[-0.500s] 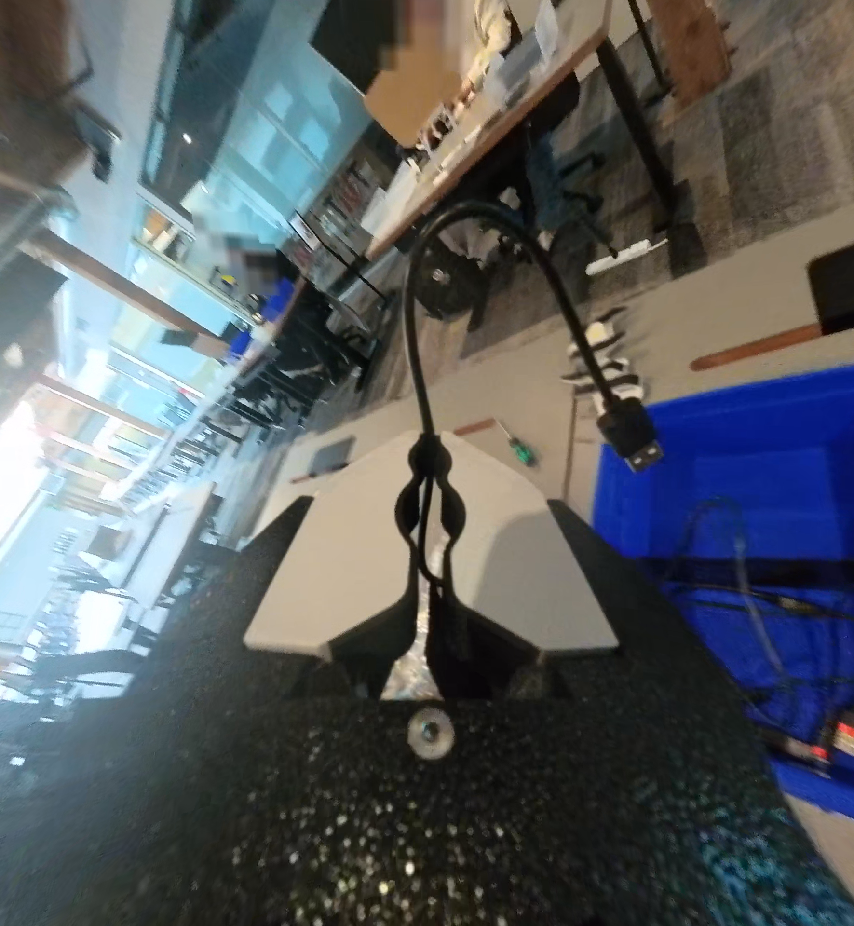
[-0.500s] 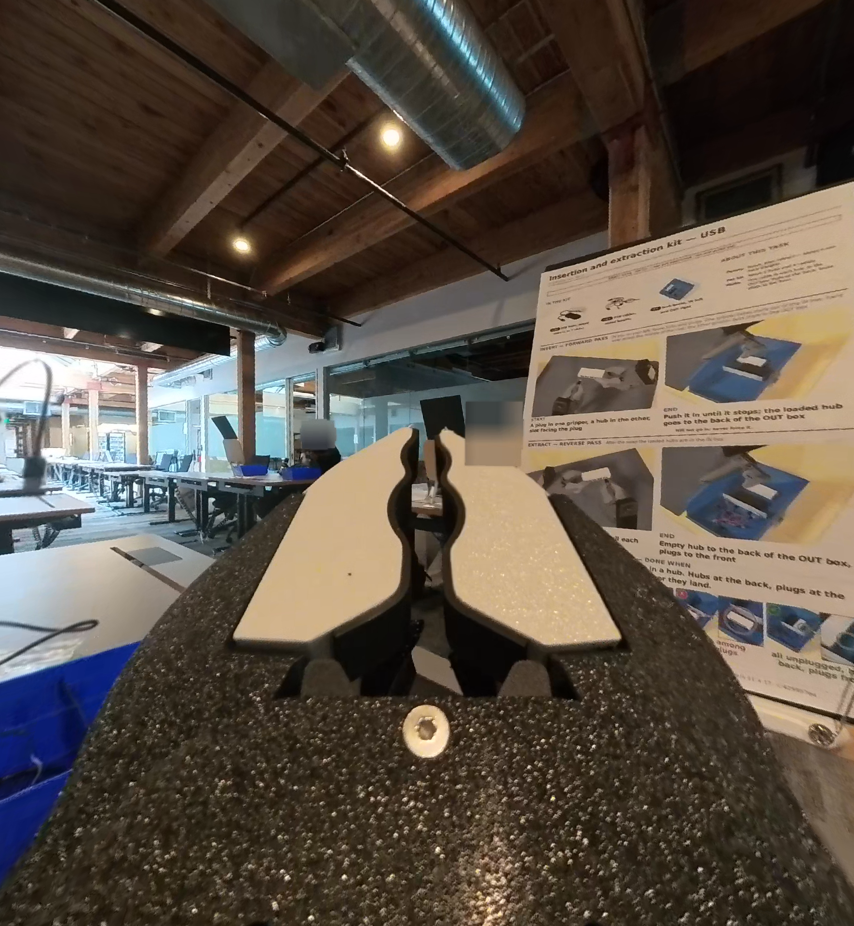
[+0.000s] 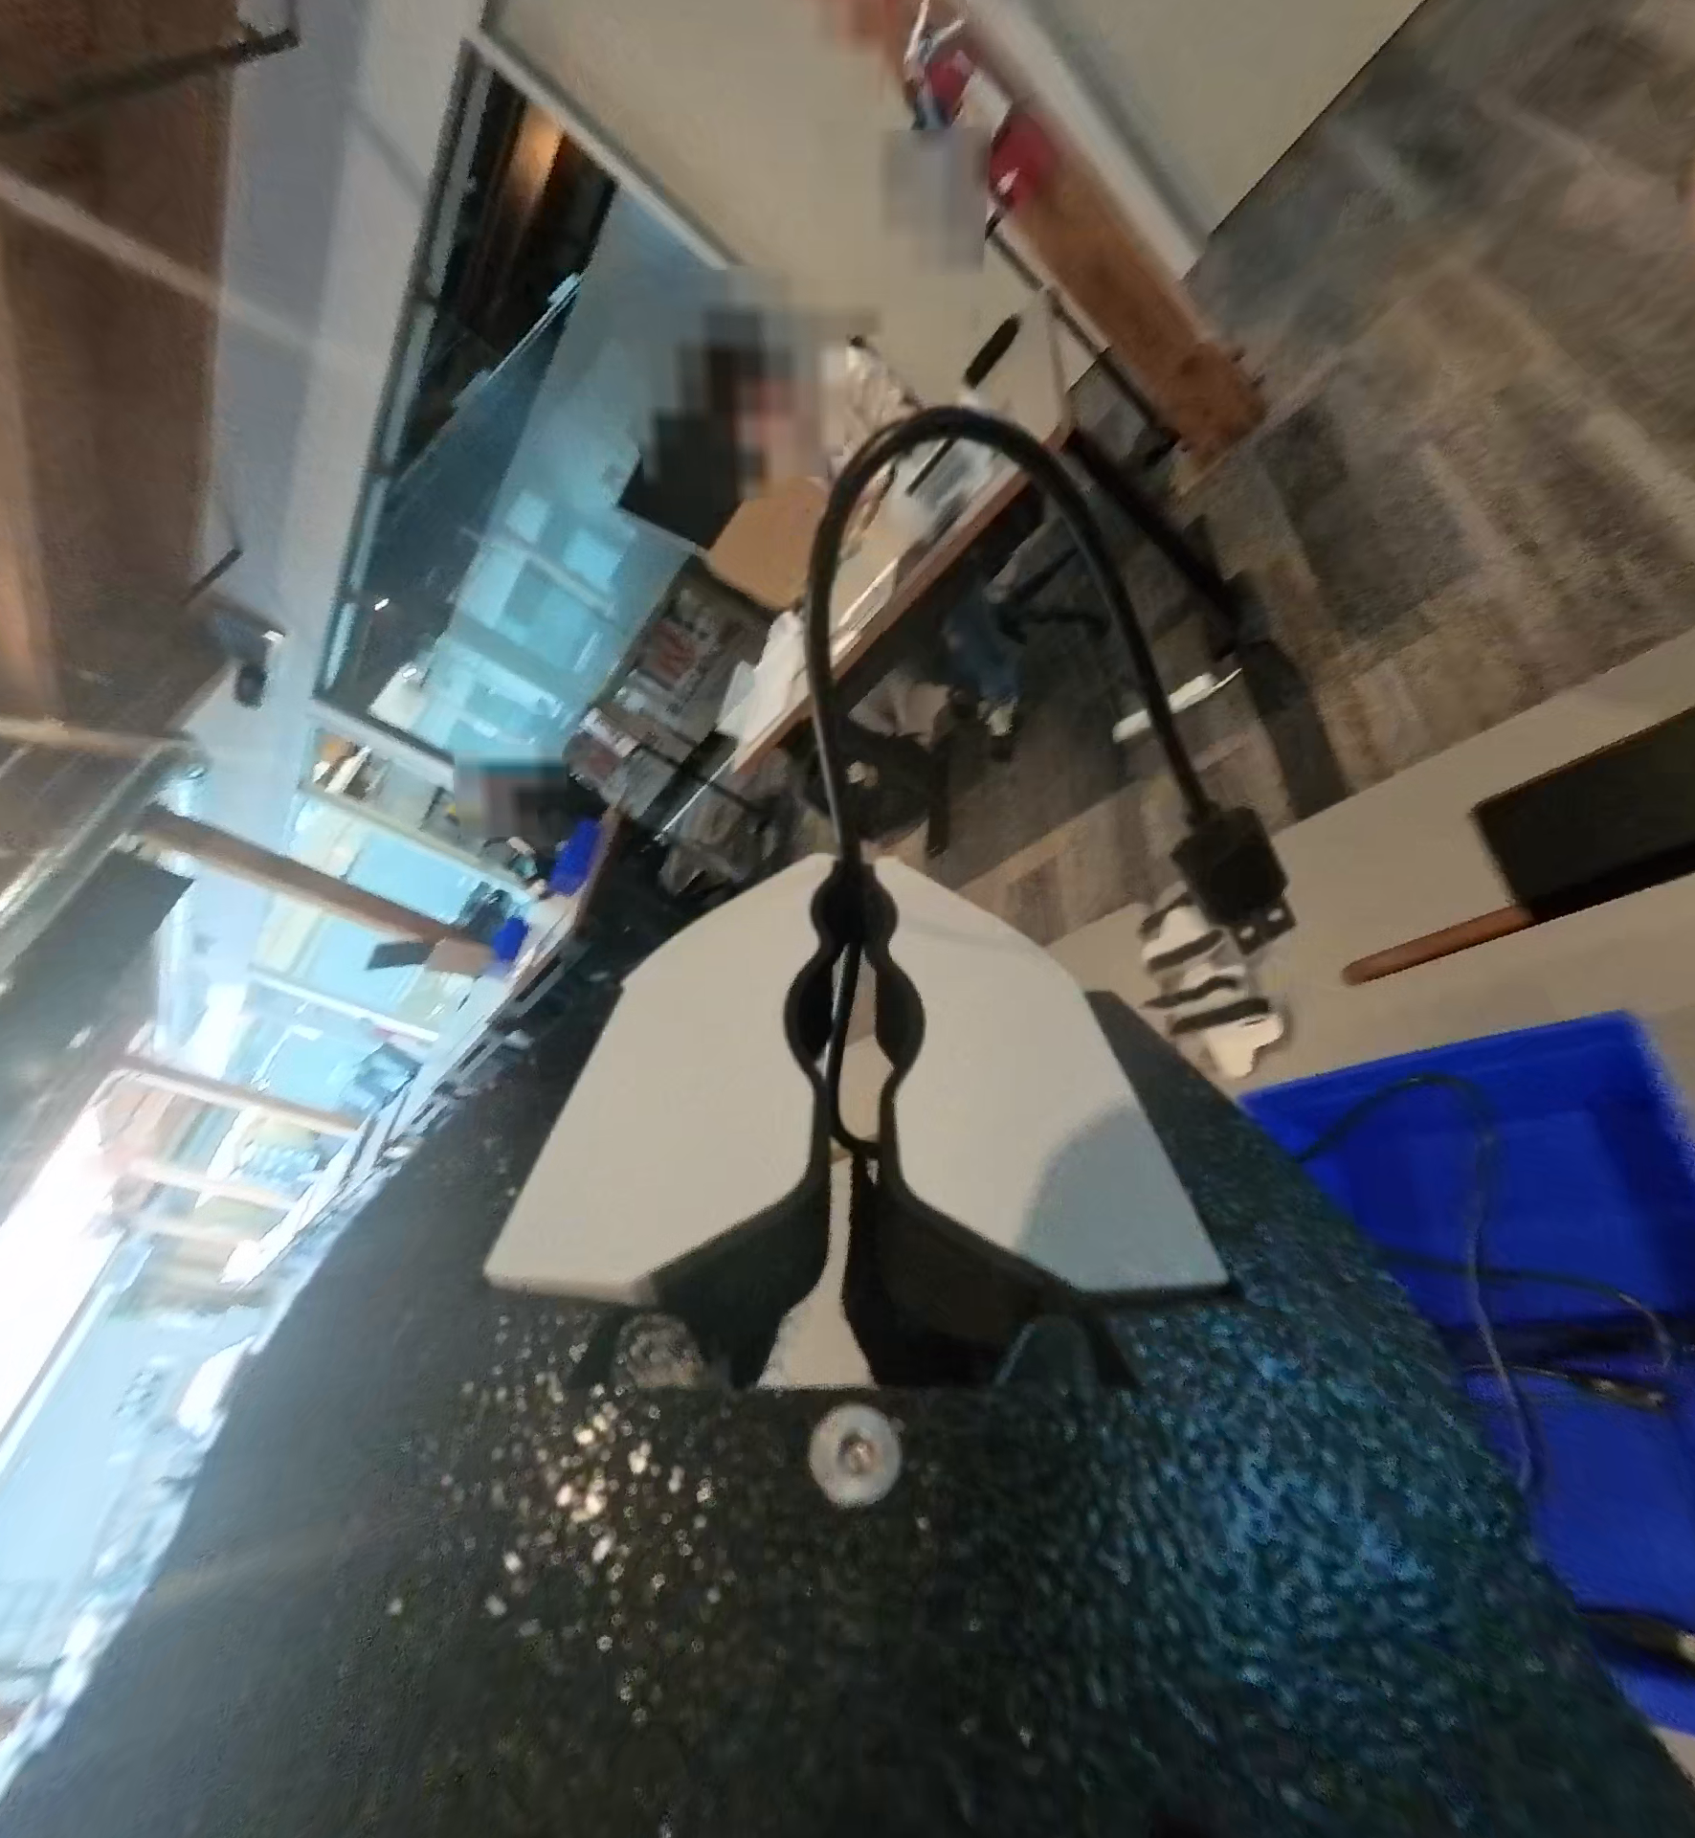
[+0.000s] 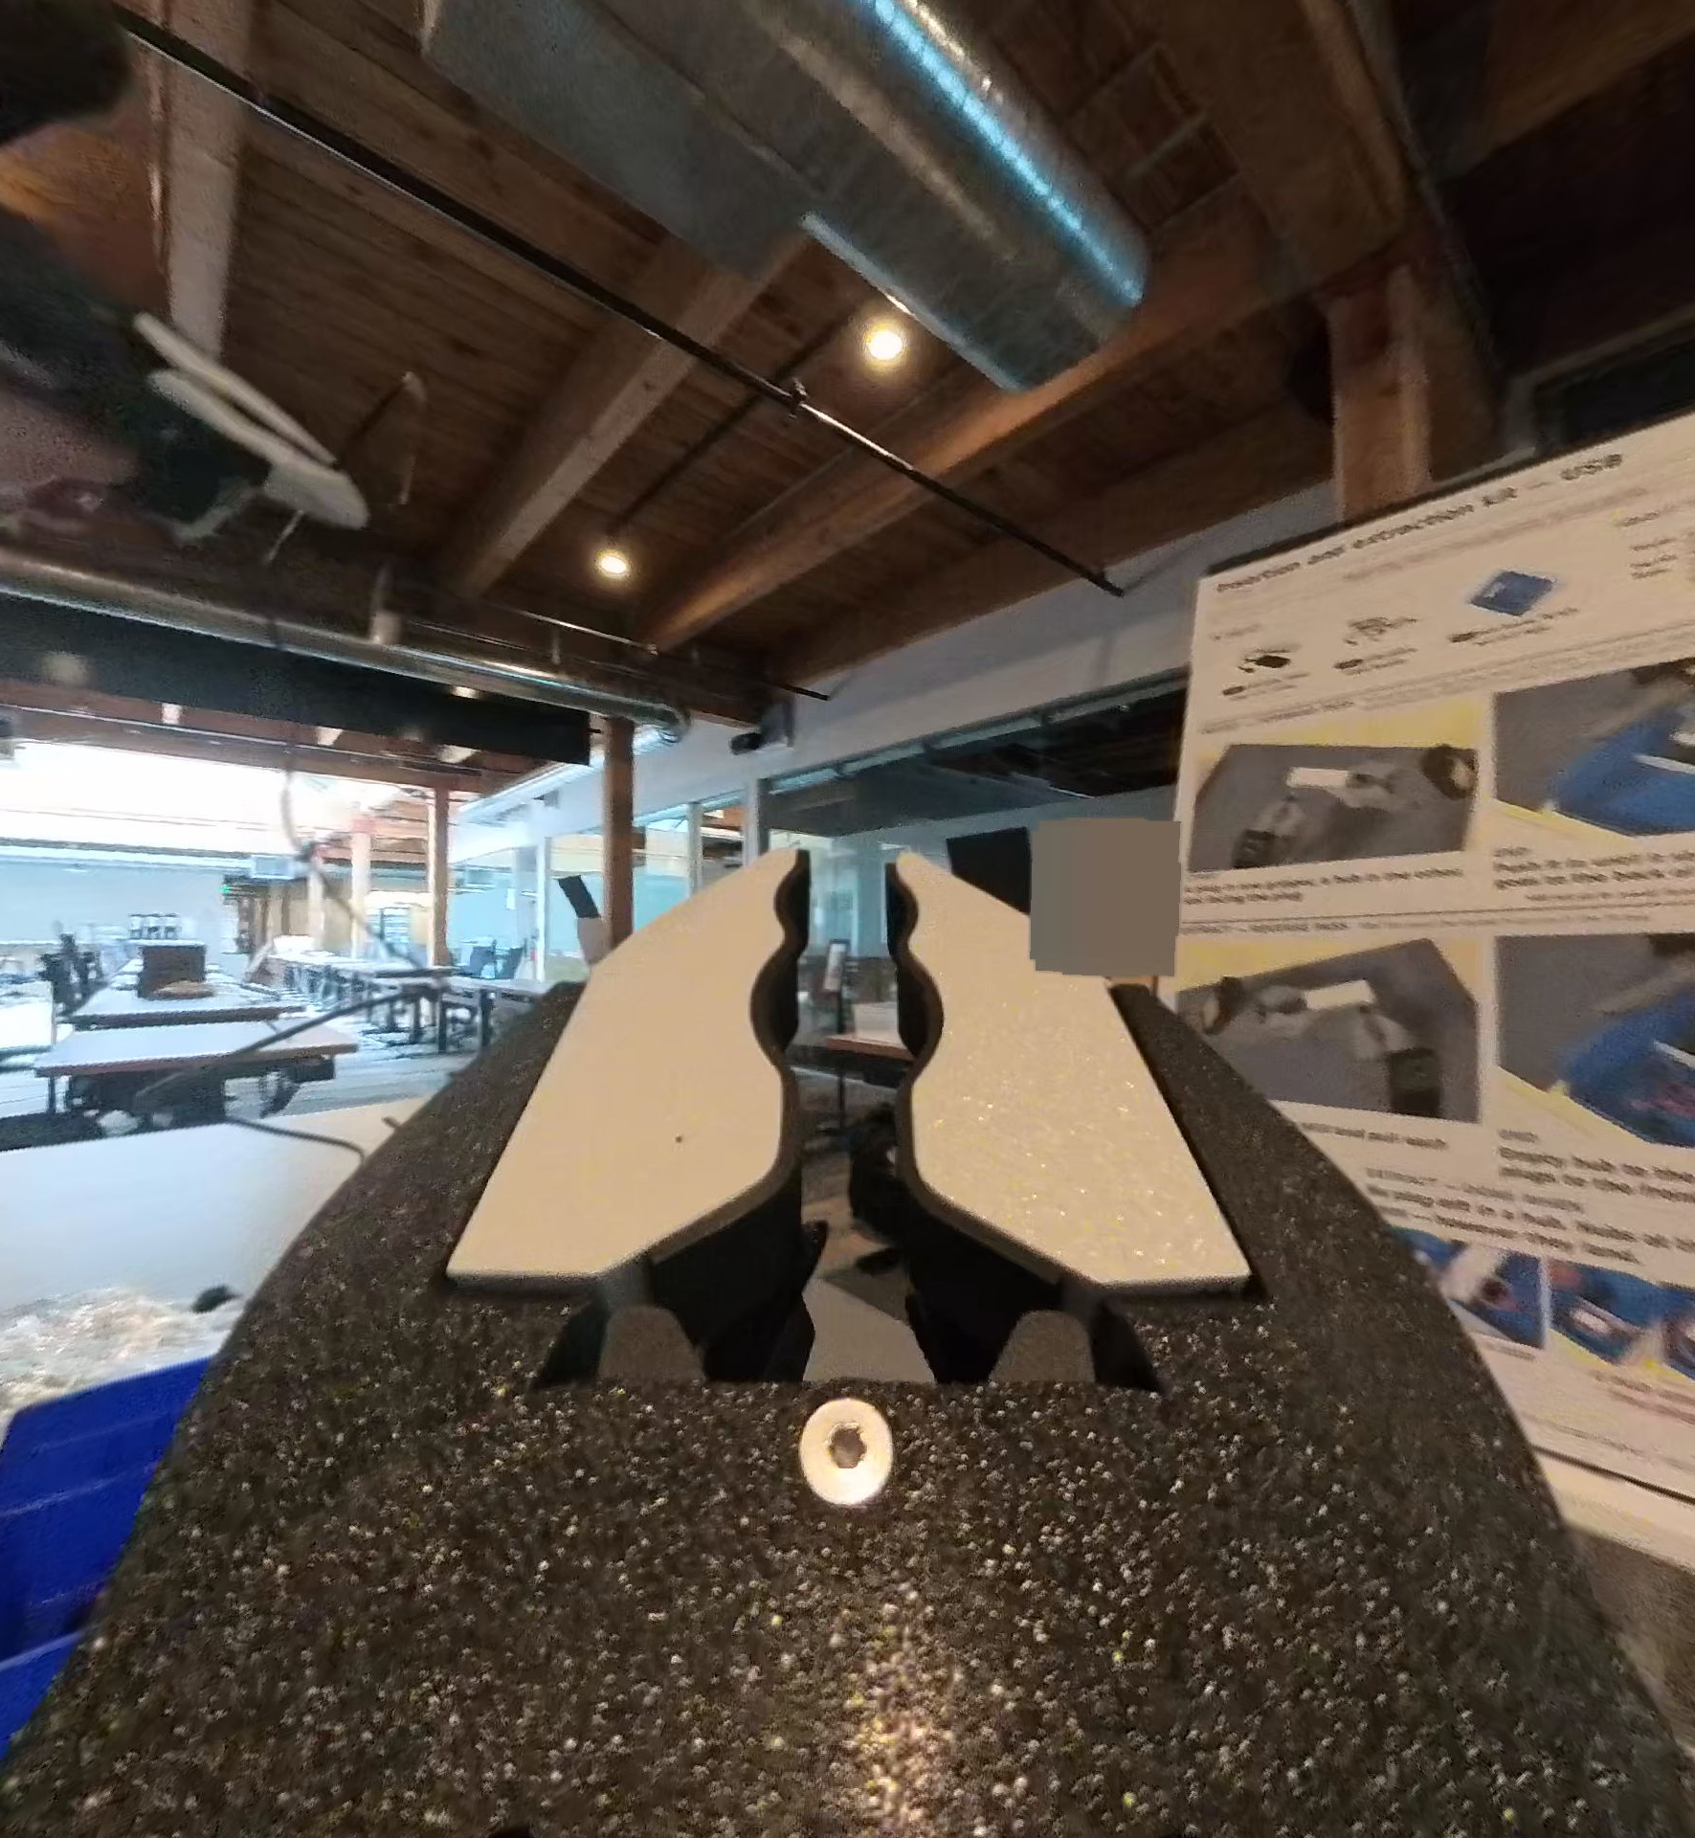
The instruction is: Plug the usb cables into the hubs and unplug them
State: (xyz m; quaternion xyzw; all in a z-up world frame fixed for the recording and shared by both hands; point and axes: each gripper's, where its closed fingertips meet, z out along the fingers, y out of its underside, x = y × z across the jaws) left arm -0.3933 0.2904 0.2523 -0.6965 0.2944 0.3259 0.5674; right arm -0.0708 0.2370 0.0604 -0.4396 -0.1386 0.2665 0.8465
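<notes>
A: Item 1, left claw?

B: Mine. Pinching black USB cable at the cord, not the plug. Cord arches up and over, USB-A plug hangs to the right of my fingertips, metal end pointing down toward tabletop.

A: Item 2, right claw?

B: Slightly spread, narrow gap, nothing in it. Aimed at the room and the instruction sheet, not at the work.

A: Hub?

B: None seen in either view. Blue bin lower right of left claw holds loose cables. Judgement: the plug's long axis hangs crosswise to my fingers, so it needs regripping before insertion.
</notes>
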